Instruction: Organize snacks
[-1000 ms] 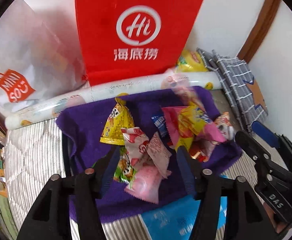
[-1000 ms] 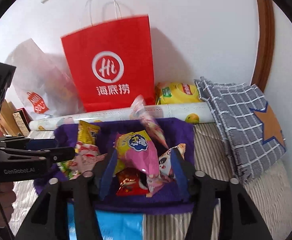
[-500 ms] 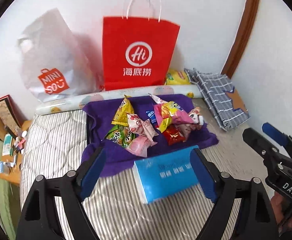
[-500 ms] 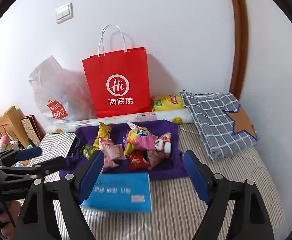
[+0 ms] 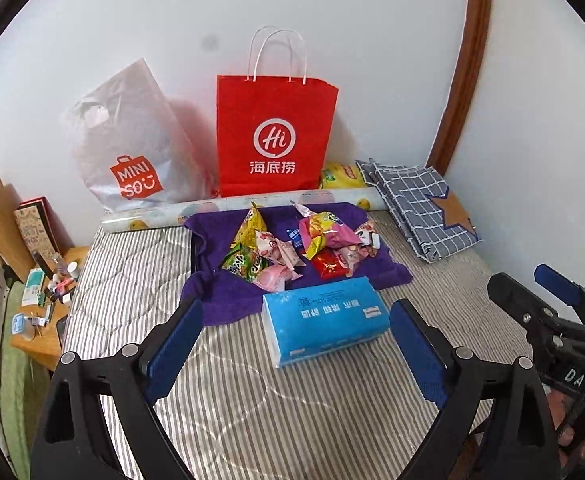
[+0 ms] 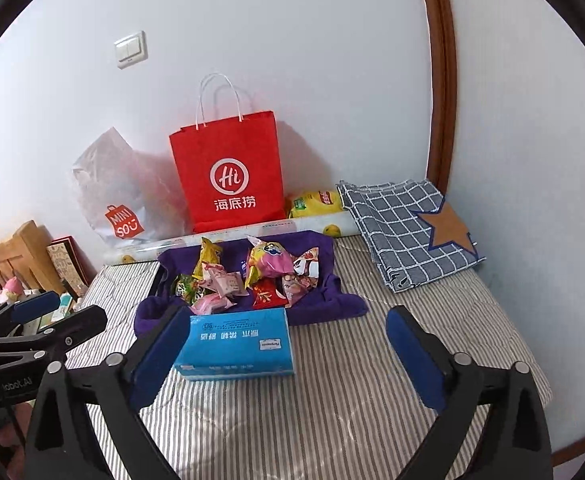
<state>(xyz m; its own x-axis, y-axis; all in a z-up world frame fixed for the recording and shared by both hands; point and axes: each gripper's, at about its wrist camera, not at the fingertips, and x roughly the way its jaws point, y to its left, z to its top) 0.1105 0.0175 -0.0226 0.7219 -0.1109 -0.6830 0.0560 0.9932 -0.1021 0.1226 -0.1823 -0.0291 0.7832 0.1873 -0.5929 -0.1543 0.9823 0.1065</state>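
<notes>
Striped quilted mattress against a white wall, brown door frame at right, cluttered wooden bedside stand at left. Heaped snack packets, too tangled to count exactly, on one purple towel. One blue tissue pack touching the towel's near edge. Behind: two bags, red paper and grey plastic, plus one checked cloth. Left gripper and right gripper both empty above the mattress, jaws just spread wide.
</notes>
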